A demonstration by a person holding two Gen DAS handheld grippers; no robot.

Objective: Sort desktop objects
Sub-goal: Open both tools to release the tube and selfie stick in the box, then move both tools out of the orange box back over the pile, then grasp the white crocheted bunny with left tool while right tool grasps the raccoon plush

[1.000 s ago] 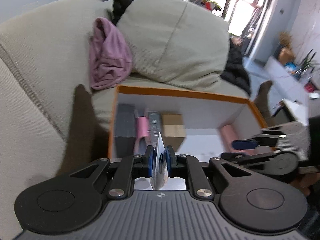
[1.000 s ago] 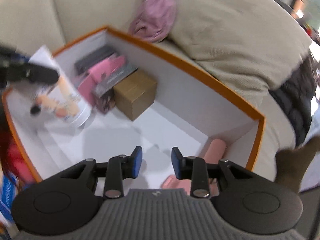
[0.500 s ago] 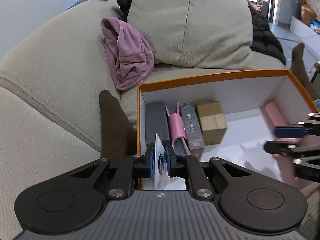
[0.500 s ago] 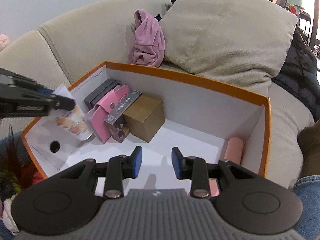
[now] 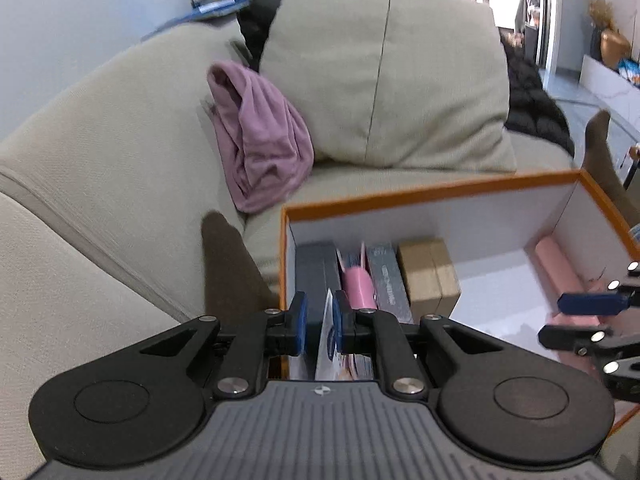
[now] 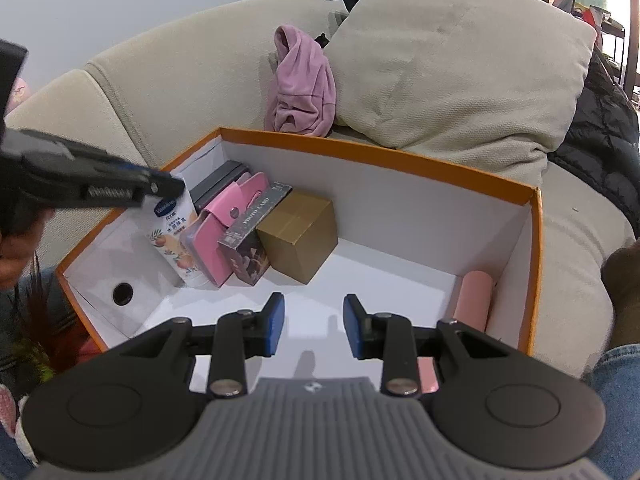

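An orange-rimmed white box [image 6: 380, 156] sits on a beige sofa. Along its left wall stand a white lotion tube [image 6: 174, 236], a dark case [image 6: 218, 184], a pink wallet [image 6: 224, 232], a grey card box [image 6: 250, 246] and a brown carton [image 6: 298, 236]. A pink roll [image 6: 476, 300] lies at the right wall. My left gripper [image 5: 319, 322] has its jaws parted around the tube's flat end [image 5: 326, 340], the right pad touching it, a gap at the left pad. My right gripper [image 6: 314, 330] is open and empty over the box floor.
A purple cloth [image 6: 304, 88] and a large beige cushion [image 6: 460, 60] lie on the sofa behind the box. A black jacket [image 6: 600, 136] is at the right. A hole [image 6: 122, 294] is in the box's near left wall.
My left gripper lowered the tube to stand beside the dark case and its jaws have opened a little. My right gripper stayed open and drew back slightly.
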